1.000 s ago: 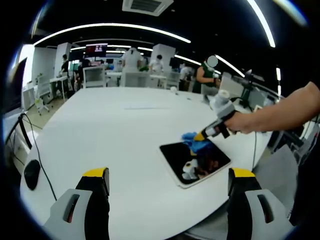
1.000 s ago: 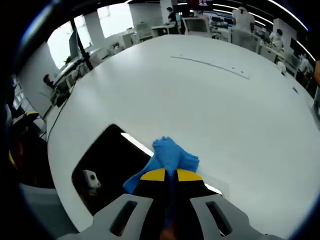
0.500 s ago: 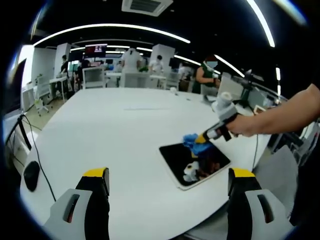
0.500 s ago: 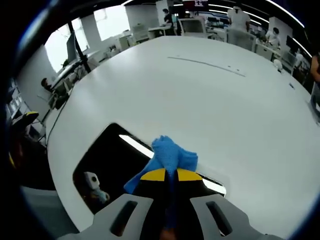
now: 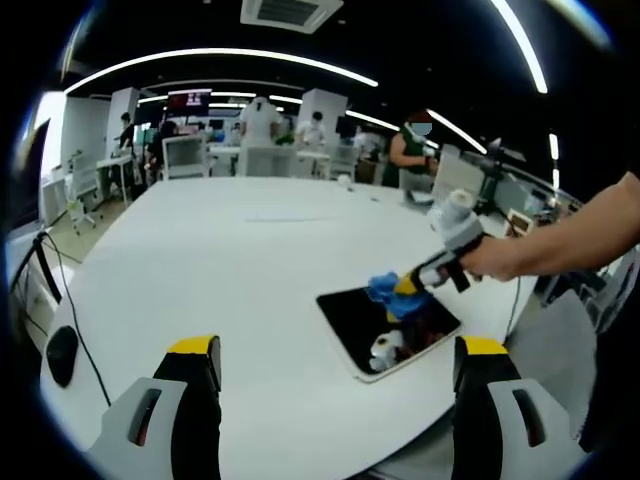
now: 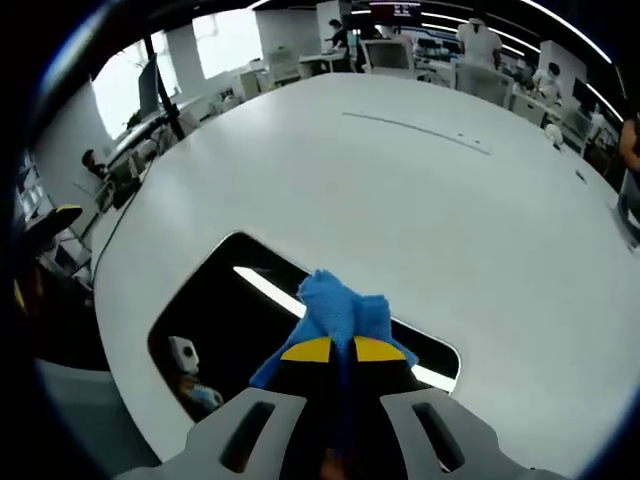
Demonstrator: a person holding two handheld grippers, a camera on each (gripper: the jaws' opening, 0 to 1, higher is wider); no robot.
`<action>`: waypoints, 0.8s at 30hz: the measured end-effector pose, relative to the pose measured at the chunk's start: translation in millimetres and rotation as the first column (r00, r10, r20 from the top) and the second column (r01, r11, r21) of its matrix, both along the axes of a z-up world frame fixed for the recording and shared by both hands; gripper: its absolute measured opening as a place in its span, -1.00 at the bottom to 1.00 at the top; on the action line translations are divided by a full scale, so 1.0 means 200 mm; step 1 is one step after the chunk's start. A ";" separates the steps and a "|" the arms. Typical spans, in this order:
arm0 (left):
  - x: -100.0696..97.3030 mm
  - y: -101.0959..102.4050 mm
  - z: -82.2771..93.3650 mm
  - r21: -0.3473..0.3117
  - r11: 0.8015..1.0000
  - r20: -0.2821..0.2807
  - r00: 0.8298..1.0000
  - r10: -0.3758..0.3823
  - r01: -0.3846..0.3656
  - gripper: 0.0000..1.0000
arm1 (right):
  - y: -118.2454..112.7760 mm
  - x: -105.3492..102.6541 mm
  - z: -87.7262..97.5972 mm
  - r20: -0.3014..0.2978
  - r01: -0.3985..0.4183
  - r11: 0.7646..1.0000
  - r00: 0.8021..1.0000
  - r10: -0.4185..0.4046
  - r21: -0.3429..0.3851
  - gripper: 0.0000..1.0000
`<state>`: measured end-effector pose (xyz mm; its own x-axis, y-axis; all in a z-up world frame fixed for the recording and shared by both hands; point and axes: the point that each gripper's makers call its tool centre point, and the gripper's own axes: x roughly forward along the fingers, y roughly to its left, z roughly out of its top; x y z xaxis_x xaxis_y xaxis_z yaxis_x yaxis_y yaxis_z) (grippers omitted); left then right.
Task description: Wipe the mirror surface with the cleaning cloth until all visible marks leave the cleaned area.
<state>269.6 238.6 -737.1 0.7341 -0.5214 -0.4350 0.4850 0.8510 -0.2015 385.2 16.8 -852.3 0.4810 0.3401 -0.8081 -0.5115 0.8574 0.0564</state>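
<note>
The blue cloth (image 6: 340, 312) hides part of the mirror (image 6: 230, 310).

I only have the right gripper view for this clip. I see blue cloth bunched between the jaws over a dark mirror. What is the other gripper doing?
Observer: The left gripper is held back from the flat dark rectangular mirror, jaws wide apart, nothing between them.
Operator: Who is holding the wiping tool?
Observer: A person's bare forearm reaches in from the right of the left gripper view, its hand gripping the right gripper.
Operator: Where on the mirror is the crumpled blue cleaning cloth?
Observer: In the left gripper view it sits on the mirror's far part, towards its right corner.
</note>
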 end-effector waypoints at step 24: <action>-0.02 0.08 -0.04 0.050 0.999 -0.005 1.000 0.023 -0.022 0.98 | -0.01 -0.14 0.00 -0.003 0.005 1.000 1.000 -0.005 0.015 -1.00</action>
